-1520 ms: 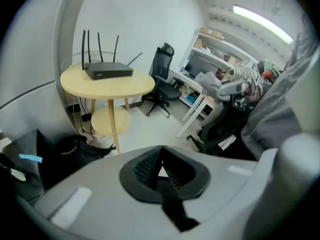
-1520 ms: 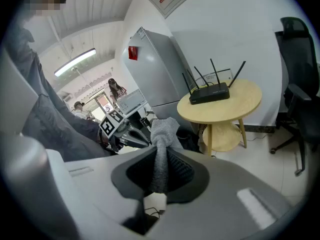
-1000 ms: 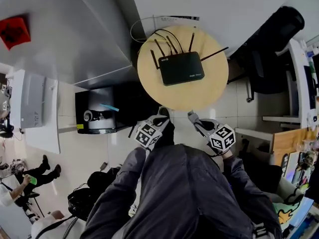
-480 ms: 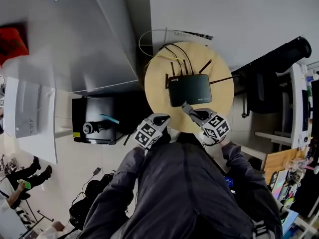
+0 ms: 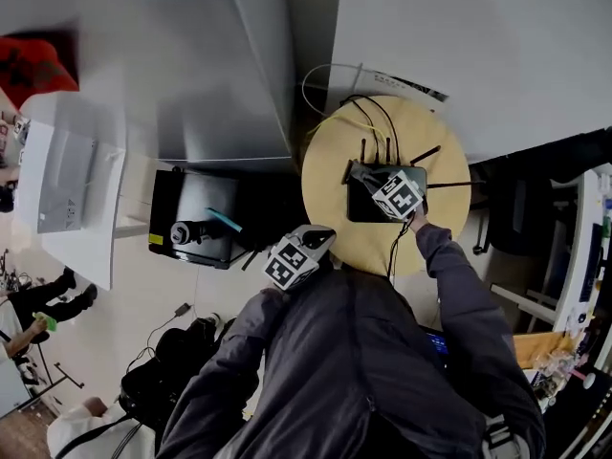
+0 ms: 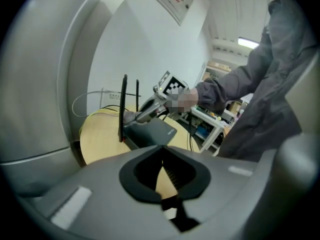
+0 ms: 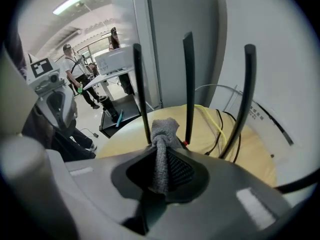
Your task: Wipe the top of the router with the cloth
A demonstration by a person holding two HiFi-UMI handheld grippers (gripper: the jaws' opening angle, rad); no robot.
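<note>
While the wipe looks barely begun, cloth (image 7: 161,134): grey and bunched, pinched in the right tongs (image 7: 160,170); its free end pokes out just ahead of their tips, at the foot of the antennas (image 7: 188,84).
Right tongs: closed on the cloth and reaching over the router (image 5: 368,208), tips at its back edge (the antenna side).
Router: black and flat, directly beneath the right tongs and well ahead of the left tongs (image 6: 162,170), on the round table (image 5: 325,185).
Antennas: three stand upright just beyond the right tongs' tips, with the cloth between the two on the left; yellow and black cables (image 7: 220,121) trail over the table past them.
Left tongs: pressed together at the tips with nothing between them, held at the table's near rim, clear of the router.
Done, as judged: the cloth is gripped and brought to the router's top.
Left, as judged: the strokes themselves, across the whole top from the back edge to the front.
Hidden: the right tongs' own body covers the router's top in the right gripper view, and their marker cube covers part of it in the head view. Whether the cloth presses on the casing or sits just above it cannot be told. Any dust on the top is too fine to see.
</note>
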